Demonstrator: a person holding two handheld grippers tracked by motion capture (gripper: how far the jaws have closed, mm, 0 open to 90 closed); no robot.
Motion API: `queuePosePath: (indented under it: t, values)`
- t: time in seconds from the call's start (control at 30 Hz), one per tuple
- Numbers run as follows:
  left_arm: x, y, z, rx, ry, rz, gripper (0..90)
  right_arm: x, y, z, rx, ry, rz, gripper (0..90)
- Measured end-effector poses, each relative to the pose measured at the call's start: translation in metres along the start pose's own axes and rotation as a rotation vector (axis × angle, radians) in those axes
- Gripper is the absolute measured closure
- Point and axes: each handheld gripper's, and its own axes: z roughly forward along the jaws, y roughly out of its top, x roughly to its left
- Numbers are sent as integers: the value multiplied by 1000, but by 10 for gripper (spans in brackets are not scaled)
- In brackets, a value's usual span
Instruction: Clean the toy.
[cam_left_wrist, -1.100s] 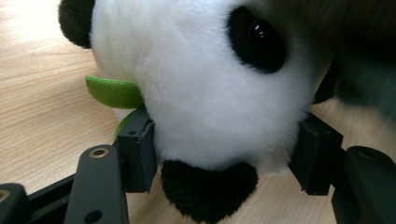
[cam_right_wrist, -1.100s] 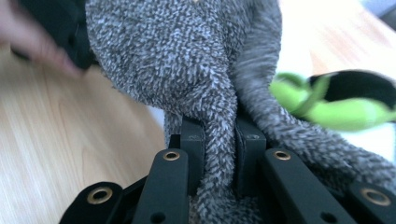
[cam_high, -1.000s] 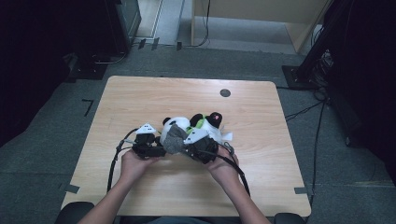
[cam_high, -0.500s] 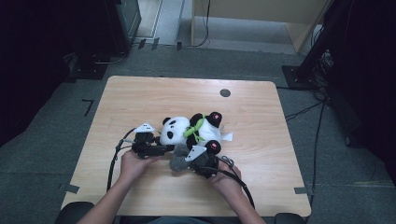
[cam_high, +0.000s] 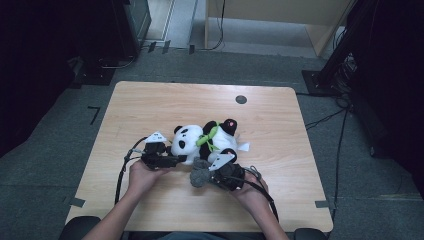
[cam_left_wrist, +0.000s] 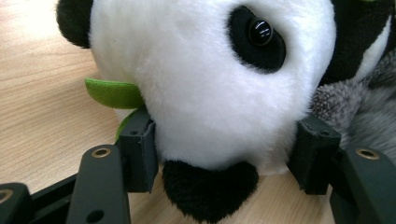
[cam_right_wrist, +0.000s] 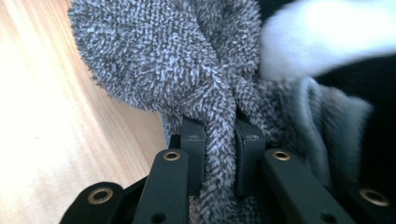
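Your left claw (cam_left_wrist: 224, 154) clamps the panda (cam_high: 200, 140) by its head (lying mid-desk (cam_high: 150, 105), nearer your edge); your right claw (cam_right_wrist: 219, 144) pinches the grey cloth (cam_high: 200, 175) just beside it.

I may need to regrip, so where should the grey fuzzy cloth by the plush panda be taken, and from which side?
Probably at the narrow twisted neck of the grey fuzzy cloth, coming from the person's side of the wooden table. There it bunches thin enough for the right gripper to pinch, as it does now, while the far side lies against the black-and-white plush panda.
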Motion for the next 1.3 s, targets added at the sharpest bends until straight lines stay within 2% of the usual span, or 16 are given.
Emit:
queuePosePath:
  t: [0.23,0.53,0.77,1.03,1.3]
  values:
    - [1,0,0,-2,-4,-4,369,-15,-9,-31,-87,12,80,786]
    - [2,0,0,-6,-12,-14,369,-28,-19,-57,-155,-11,101,784]
    - [4,1,-1,-5,-15,-28,369,-39,-26,-71,-187,-41,128,784]
    - [8,1,-5,0,-5,-25,369,-56,-35,-89,-255,-84,197,783]
    - [8,1,-5,-3,-4,-22,365,-69,-37,-95,-277,-115,238,783]
